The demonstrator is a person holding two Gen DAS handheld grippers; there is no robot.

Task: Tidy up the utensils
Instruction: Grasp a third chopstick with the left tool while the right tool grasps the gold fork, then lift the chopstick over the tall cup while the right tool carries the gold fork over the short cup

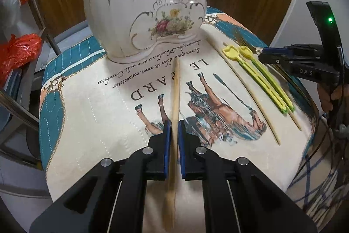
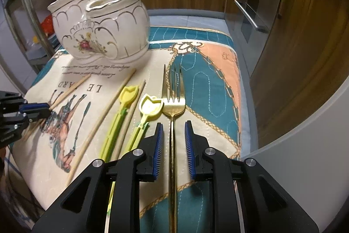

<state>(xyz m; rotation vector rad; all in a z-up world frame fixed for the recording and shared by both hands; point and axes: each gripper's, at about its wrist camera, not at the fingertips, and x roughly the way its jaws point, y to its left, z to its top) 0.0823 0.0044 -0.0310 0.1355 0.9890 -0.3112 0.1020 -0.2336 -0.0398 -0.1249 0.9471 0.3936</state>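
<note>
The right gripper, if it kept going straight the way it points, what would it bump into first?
Probably the gold fork. The right gripper is open, its handle runs between the pads untouched, and the head lies just ahead on the cloth. The yellow tongs sit slightly aside. Depth is hard to judge.

Printed cloth (image 2: 209, 71) (quilted) — fork (image 2: 173, 102), chopsticks (image 2: 102, 115).

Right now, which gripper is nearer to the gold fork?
Right. The right gripper straddles the gold fork handle, jaws open around it. The left gripper is across the cloth, shut on a wooden chopstick.
</note>
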